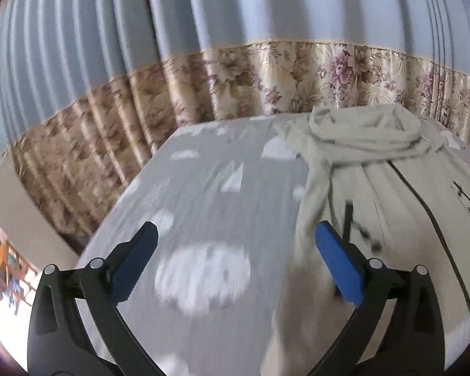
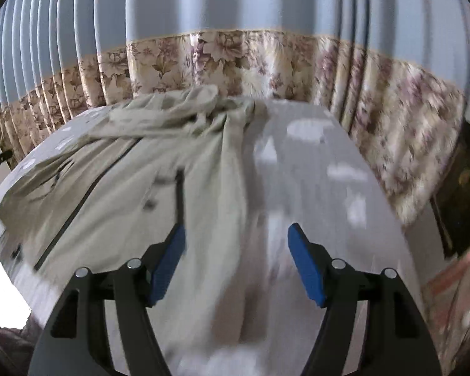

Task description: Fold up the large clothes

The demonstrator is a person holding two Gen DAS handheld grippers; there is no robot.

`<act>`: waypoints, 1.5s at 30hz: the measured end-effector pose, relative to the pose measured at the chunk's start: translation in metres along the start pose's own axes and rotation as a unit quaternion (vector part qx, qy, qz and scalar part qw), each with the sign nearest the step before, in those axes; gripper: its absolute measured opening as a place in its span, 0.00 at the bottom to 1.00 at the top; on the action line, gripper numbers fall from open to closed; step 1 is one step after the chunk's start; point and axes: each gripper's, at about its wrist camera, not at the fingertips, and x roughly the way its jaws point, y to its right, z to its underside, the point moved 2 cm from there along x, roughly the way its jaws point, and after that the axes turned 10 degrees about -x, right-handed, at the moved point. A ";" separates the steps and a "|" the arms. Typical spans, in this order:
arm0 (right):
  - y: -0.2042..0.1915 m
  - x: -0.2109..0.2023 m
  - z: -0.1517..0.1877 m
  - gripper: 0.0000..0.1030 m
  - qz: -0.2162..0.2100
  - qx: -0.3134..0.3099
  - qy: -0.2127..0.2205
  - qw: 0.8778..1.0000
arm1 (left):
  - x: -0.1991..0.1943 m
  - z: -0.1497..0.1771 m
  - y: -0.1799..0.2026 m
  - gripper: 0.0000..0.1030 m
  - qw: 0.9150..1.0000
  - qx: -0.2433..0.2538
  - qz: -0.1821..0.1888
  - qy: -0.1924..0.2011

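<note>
Lying long-ways on the bed, the coat ran away from both grippers. Left gripper & right gripper were spread apart, holding nothing; coat's edge sat closest to the right one.

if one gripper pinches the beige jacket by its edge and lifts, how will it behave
The beige jacket would probably hang limp: its hood end already lies in soft bunched folds. It looks thin, so likely light. It may drag across the grey bedsheet rather than lift whole, since it sprawls wide.
</note>
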 end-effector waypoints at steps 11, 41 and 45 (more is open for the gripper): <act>-0.018 0.020 0.050 0.43 -0.012 0.024 -0.041 0.999 | -0.006 0.075 0.012 0.96 0.999 -0.008 0.022 -0.026; 0.017 0.026 -0.136 0.08 -0.035 -0.001 0.084 0.996 | 0.050 -0.089 0.062 0.06 0.994 0.016 0.110 -0.010; 0.031 0.068 -0.188 0.08 -0.036 -0.010 0.082 0.996 | 0.106 -0.132 0.085 0.07 0.994 0.016 0.108 -0.017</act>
